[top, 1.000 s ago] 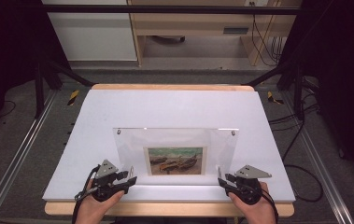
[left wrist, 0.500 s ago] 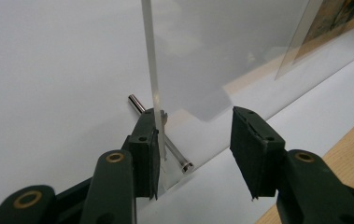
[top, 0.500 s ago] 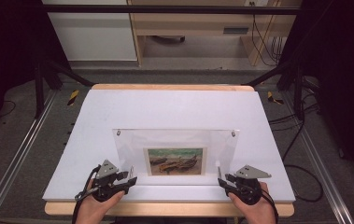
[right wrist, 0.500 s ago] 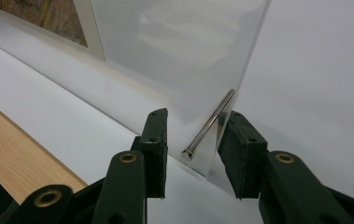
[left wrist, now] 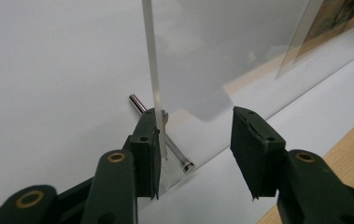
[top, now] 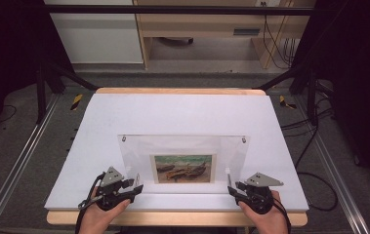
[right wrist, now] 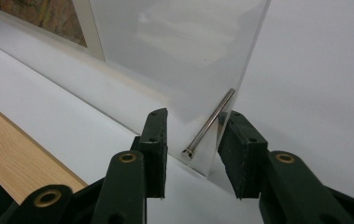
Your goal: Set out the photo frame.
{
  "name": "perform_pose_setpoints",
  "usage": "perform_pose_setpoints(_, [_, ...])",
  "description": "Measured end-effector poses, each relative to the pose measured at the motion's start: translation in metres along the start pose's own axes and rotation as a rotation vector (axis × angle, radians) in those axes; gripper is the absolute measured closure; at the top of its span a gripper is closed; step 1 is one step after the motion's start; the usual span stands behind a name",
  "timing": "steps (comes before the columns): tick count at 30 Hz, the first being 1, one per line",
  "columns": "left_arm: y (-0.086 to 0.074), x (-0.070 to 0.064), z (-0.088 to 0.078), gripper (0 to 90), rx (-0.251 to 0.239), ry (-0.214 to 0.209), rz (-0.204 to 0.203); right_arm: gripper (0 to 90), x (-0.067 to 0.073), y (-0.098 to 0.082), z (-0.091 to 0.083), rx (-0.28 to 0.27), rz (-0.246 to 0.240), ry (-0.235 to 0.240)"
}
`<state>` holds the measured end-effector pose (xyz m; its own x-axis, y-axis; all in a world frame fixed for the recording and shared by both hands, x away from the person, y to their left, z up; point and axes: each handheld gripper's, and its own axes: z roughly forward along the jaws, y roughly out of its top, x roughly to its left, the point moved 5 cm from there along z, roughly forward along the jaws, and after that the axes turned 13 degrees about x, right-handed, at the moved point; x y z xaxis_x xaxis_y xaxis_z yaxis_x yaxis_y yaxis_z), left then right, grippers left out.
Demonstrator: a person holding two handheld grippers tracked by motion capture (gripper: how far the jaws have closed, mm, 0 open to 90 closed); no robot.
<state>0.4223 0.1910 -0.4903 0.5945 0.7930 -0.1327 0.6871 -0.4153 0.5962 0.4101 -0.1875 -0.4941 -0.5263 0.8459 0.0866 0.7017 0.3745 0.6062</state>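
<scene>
The clear acrylic frame [top: 185, 163] is standing upright near the front edge of the white worktop [top: 182, 112], with a small painting print [top: 183, 168] of boats showing low in its middle. Silver standoff pins are crossing the panel at its corners; one bottom pin [left wrist: 160, 135] is lying at the left gripper's jaws and the other pin [right wrist: 208, 125] is sitting between the right gripper's jaws.

Set against the high view of a second ago, nothing is shifting: the frame is keeping the same place and tilt, and both hands are resting at the same spots by its lower corners. That stillness suggests the frame is being steadied, or the hold checked, rather than lifted.

The left gripper [top: 134, 184] is sitting at the frame's lower left corner. Its jaws are standing partly open: one pad is lying against the panel's edge, while the other is standing well clear of it, so nothing is being squeezed.

The right gripper [top: 231, 181] is straddling the lower right corner, jaws partly open around panel and pin. One pad is looking close to or touching the panel's edge, and the other is standing off from it with a visible gap. I judge this as no firm clamp yet.
</scene>
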Motion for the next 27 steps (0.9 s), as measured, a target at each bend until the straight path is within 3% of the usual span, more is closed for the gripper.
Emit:
perform_pose_setpoints(12, [0.000, 0.001, 0.000, 54.2, 0.004, -0.001, 0.014, 61.6, 0.000, 0.001, 0.000, -0.007, 0.005, 0.004])
perform_pose_setpoints(16, [0.000, 0.001, 0.000, 53.4, -0.005, -0.004, 0.016, 55.7, 0.001, 0.003, 0.000, -0.028, 0.010, 0.009])
perform_pose_setpoints(27, [0.006, -0.003, 0.002, 28.6, -0.054, 0.005, 0.049, 29.7, 0.001, 0.011, -0.001, -0.094, -0.007, -0.034])
